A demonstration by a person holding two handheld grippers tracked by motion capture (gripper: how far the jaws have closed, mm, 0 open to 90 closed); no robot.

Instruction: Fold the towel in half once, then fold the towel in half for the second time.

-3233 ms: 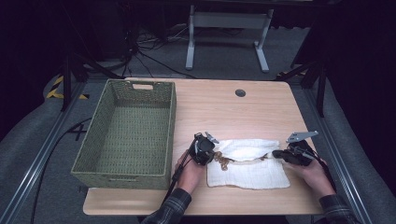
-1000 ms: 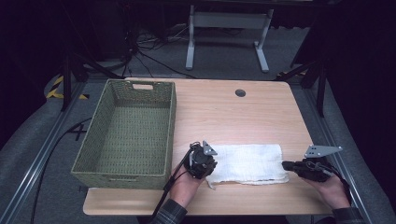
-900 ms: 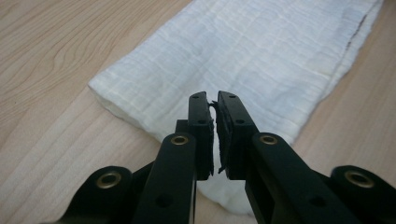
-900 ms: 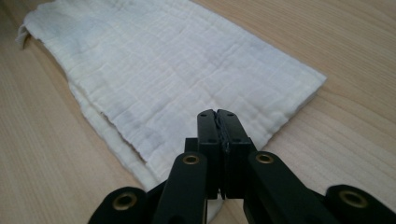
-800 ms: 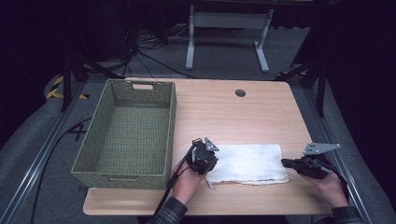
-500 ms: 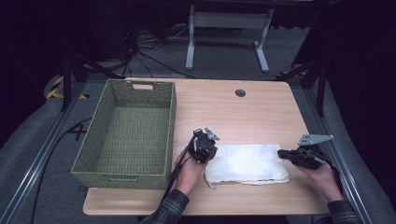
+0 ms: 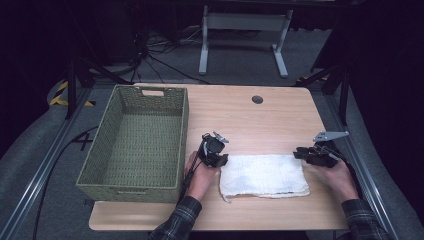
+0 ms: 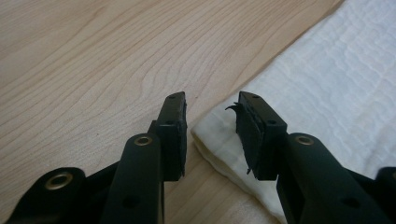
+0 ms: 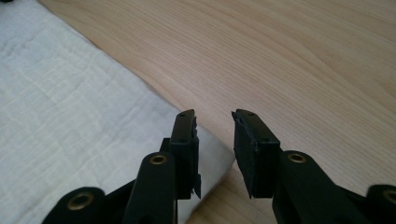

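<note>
A white cloth point(image 7: 264, 176) lies folded flat on the near part of the wooden tabletop point(image 7: 280, 120), a long rectangle running left to right. At its left end sits the left gripper point(image 7: 218, 159), held in the person's left hand point(image 7: 200, 175). Up close in the left gripper view, the left gripper point(image 8: 210, 126) has its jaws apart, nothing between them, and the cloth's point(image 8: 327, 93) rounded folded corner lies right below the gap, one jaw over bare wood, the other over fabric.

Over at the cloth's far right corner, the right gripper point(image 7: 306, 154) is held low in the right hand point(image 7: 334, 175), a grey three-cornered plate point(image 7: 330, 135) standing above it. In the right gripper view, the right gripper point(image 9: 215, 140) also has its jaws apart and empty. The cloth's point(image 9: 70, 116) corner reaches under the left jaw, while the other jaw hangs over plain tabletop point(image 9: 303, 60).

To the left, a green woven basket point(image 7: 107, 148) stands on the tabletop, just beside the left hand. A small dark round hole point(image 7: 257, 99) marks the far side of the tabletop. Plaid sleeves point(image 7: 177, 222) come in at the near edge.
</note>
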